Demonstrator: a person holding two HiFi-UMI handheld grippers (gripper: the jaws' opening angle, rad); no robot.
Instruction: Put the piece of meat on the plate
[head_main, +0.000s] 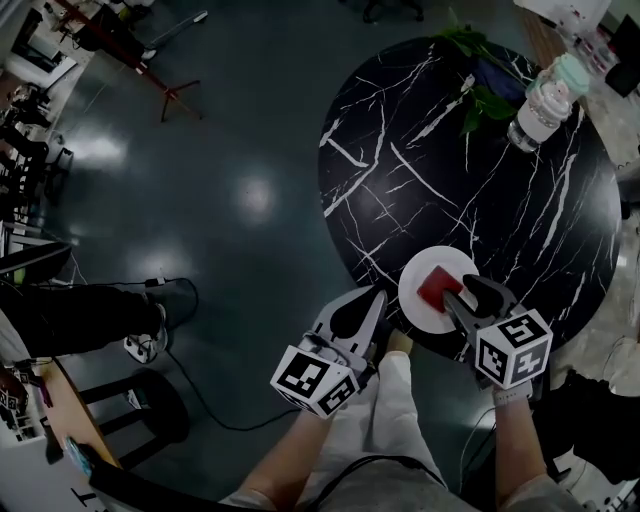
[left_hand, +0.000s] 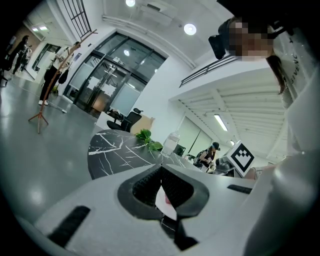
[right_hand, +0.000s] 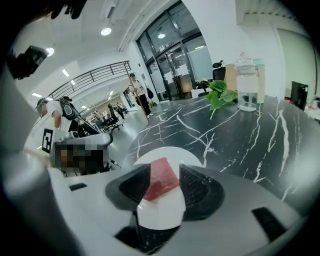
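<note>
The piece of meat (head_main: 438, 288), a red slab, lies flat on the white plate (head_main: 413, 303) near the edge of the black marbled table (head_main: 480, 180). The right claw (right_hand: 164, 172) is released, its jaws spread to either side of the meat and angled down over the plate. One pad may just touch the meat's edge, but the view is too tight to be sure. The left claw (left_hand: 161, 170) hangs just beside the table's rim, its jaws clenched together on nothing.

Dim head view, fisheye distortion, dark corners
</note>
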